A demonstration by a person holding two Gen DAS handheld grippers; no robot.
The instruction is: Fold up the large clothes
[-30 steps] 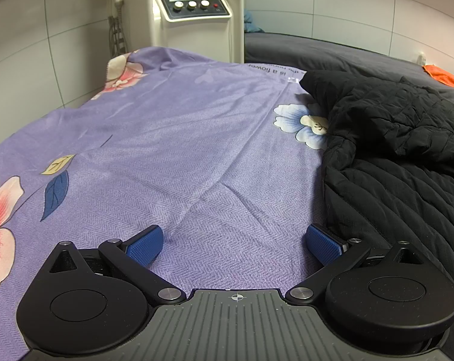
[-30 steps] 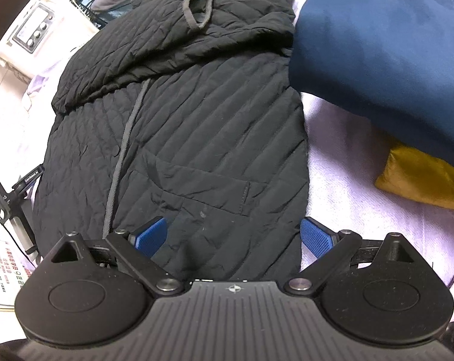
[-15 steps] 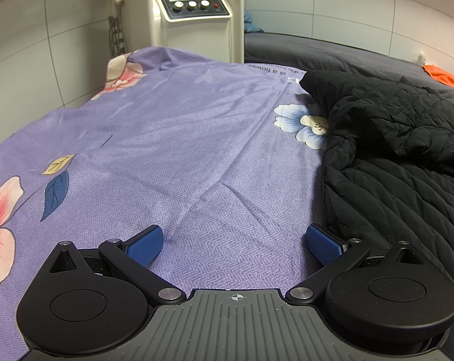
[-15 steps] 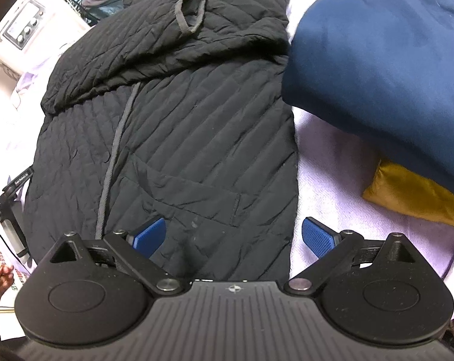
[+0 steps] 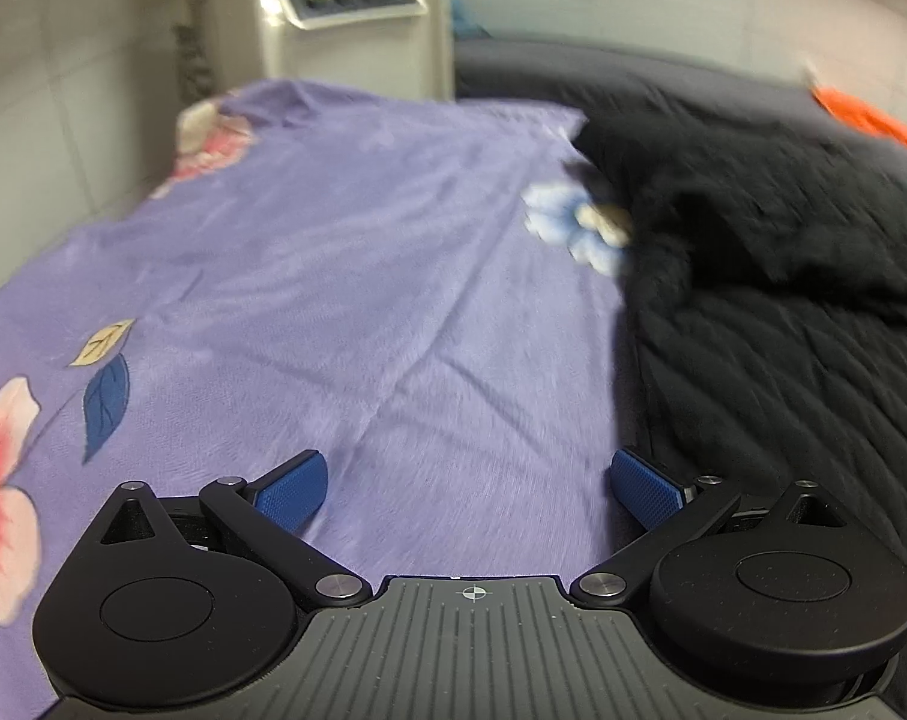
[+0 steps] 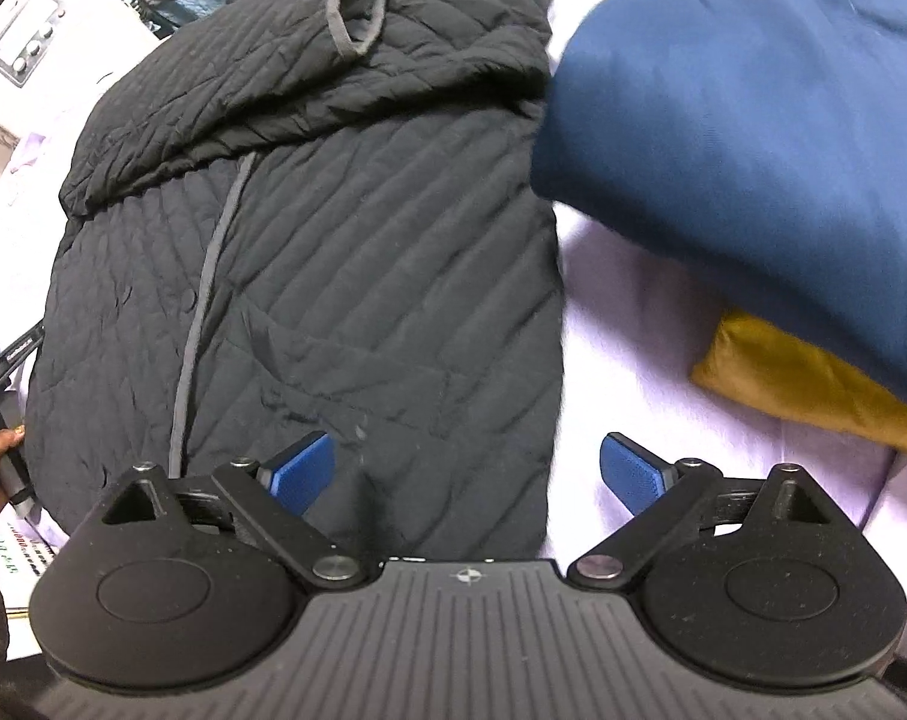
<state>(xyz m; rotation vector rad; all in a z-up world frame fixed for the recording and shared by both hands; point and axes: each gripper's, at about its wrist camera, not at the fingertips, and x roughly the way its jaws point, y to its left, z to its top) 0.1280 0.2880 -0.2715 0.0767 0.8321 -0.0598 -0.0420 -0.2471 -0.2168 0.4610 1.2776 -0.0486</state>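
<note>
A black quilted jacket (image 6: 345, 276) lies flat on the bed, front up, with one sleeve folded across its top and a grey cuff (image 6: 360, 6) showing. My right gripper (image 6: 468, 474) is open and empty, hovering over the jacket's lower right hem. In the left wrist view the jacket (image 5: 771, 300) fills the right side. My left gripper (image 5: 468, 486) is open and empty, low over the purple floral sheet (image 5: 345, 300), just left of the jacket's edge.
A folded navy garment (image 6: 765, 120) lies right of the jacket, over a mustard one (image 6: 801, 384). A white machine with a control panel (image 5: 345, 6) stands at the bed's far end. An orange cloth (image 5: 861, 114) lies far right. The tiled wall (image 5: 63, 96) is on the left.
The right gripper has moved left and forward over the jacket's hem. The left wrist view has turned blurred and shifted slightly; that gripper has started to move. Both stay open.
</note>
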